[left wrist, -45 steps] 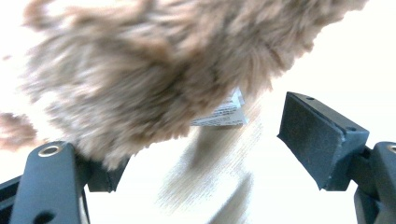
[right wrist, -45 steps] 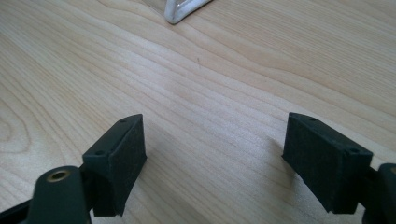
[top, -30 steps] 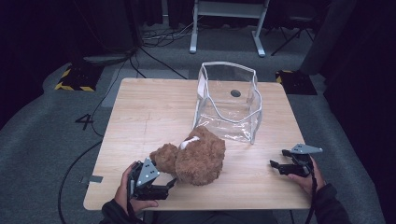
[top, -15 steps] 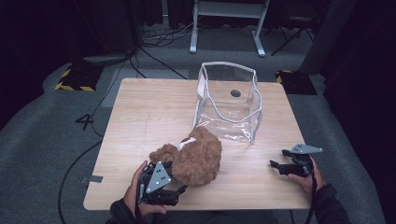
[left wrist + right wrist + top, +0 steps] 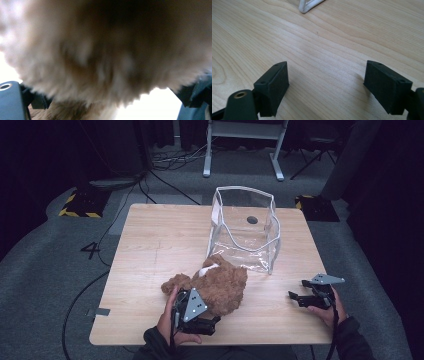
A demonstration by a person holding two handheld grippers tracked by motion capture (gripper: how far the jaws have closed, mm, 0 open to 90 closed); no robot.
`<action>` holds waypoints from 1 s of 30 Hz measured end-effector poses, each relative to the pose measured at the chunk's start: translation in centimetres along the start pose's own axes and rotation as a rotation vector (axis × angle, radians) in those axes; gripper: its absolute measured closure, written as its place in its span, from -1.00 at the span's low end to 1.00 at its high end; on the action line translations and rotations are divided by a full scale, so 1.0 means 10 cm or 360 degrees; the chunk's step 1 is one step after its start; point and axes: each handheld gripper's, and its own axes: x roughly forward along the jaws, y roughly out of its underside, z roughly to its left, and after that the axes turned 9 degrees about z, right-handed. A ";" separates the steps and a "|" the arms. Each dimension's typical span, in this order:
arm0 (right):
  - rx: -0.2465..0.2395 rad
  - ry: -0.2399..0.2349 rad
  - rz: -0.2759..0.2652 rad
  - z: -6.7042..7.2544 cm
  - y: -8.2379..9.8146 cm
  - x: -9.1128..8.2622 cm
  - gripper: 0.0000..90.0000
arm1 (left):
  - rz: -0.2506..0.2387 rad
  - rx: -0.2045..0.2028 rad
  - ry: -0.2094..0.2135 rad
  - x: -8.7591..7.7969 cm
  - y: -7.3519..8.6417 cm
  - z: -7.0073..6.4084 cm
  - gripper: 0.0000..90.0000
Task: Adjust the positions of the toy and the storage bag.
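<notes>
A brown plush toy [image 5: 217,287] lies on the wooden table [image 5: 150,245] near its front edge, just in front of a clear plastic bag [image 5: 245,227] with white trim that stands open. My left gripper [image 5: 214,322] presses against the toy's near side. In the left gripper view its jaws stand wide apart at the bottom corners, and blurred fur of the plush toy [image 5: 105,50] bulges between them. My right gripper [image 5: 300,297] hovers low over bare wood at the front right, open and holding nothing. The right gripper view has a corner of the bag's trim [image 5: 309,6] ahead.
A dark round spot [image 5: 252,220] lies inside the bag on its floor. Beyond the table are grey carpet, cables [image 5: 170,160], a white stand's legs [image 5: 240,150] and yellow-black striped blocks [image 5: 80,202]. The table's left half is bare wood.
My left gripper has slid right along the front edge and turned toward the plush toy's near side. The toy has barely shifted. The right gripper has stayed put.
</notes>
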 end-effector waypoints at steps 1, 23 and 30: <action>0.0001 0.0001 -0.0001 0.00 0.00 0.00 -0.56 | -0.0003 -0.0003 -0.0028 0.03 -0.02 0.00 -0.84; -0.0001 0.0002 0.0000 0.00 0.00 0.00 -0.57 | 0.0025 0.0057 -0.0206 0.31 -0.18 0.27 0.20; -0.0002 0.0004 -0.0001 0.00 0.00 0.00 -0.56 | -0.0012 0.0011 -0.0167 0.19 -0.10 0.39 0.28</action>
